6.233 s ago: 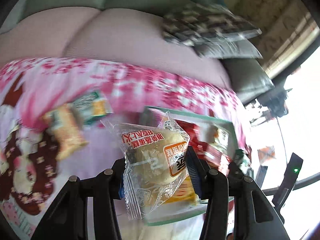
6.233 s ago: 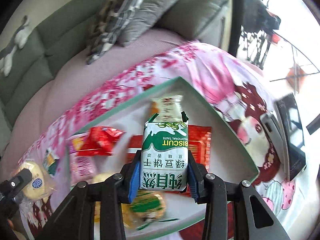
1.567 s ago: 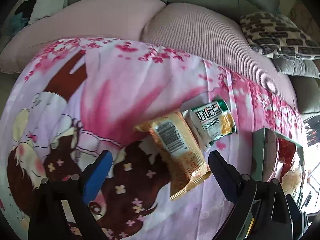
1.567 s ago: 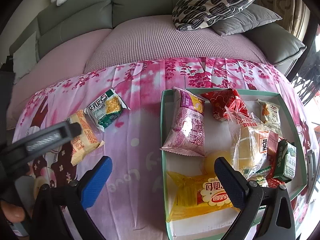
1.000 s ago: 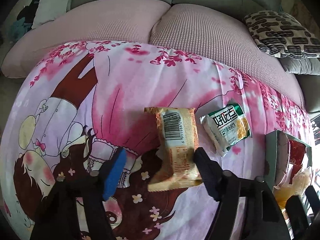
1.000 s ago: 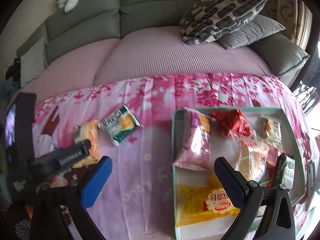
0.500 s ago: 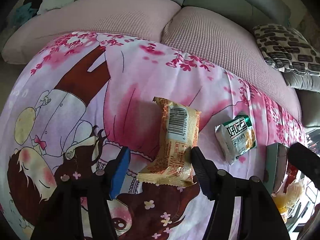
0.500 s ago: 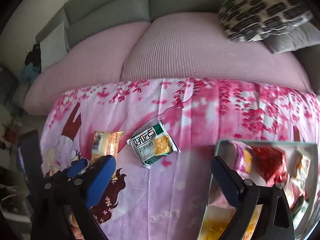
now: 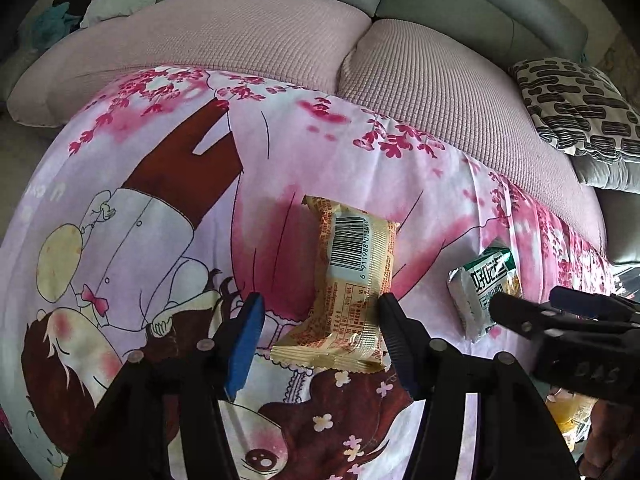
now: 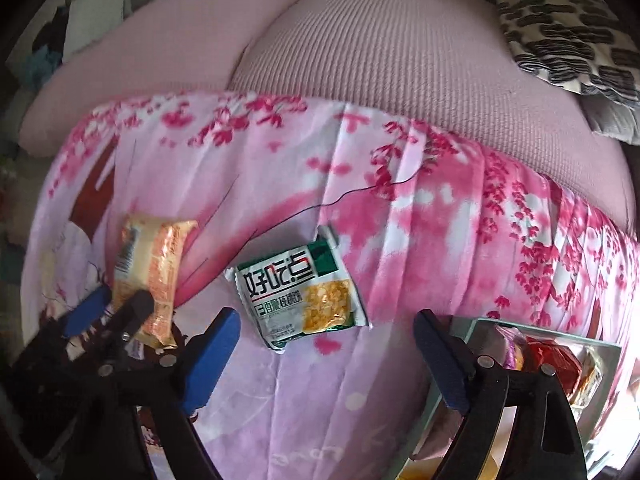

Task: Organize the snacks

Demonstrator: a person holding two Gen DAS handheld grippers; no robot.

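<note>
In the left wrist view, the pink cartoon-print cloth (image 9: 160, 208) fills the frame from the left edge, its lower corners cut off by the lens rim. At lower centre the left gripper (image 9: 320, 336) is spread around the tan snack packet (image 9: 352, 280), which lies barcode-up on the cloth; the right pad sits at the packet's edge, possibly touching it, while the blue left pad stands apart from it. The packet's lower end dips between the fingers. Further right, the green-and-white cracker packet (image 9: 486, 288) is half hidden behind the black tip of the right gripper (image 9: 520, 312), which enters from the right edge, and a yellow wrapper at lower right is too cut off to identify.

In the right wrist view, the left gripper (image 10: 108, 308) at the left edge covers the tan packet's (image 10: 152, 264) lower end. At centre the cracker packet (image 10: 300, 296) lies flat, face up, just above the widely spread right gripper (image 10: 326, 356), touching neither pad. At lower right the green tray (image 10: 460, 364) is mostly cut off; red (image 10: 548, 360) and purple wrappers show inside, blurred.
</note>
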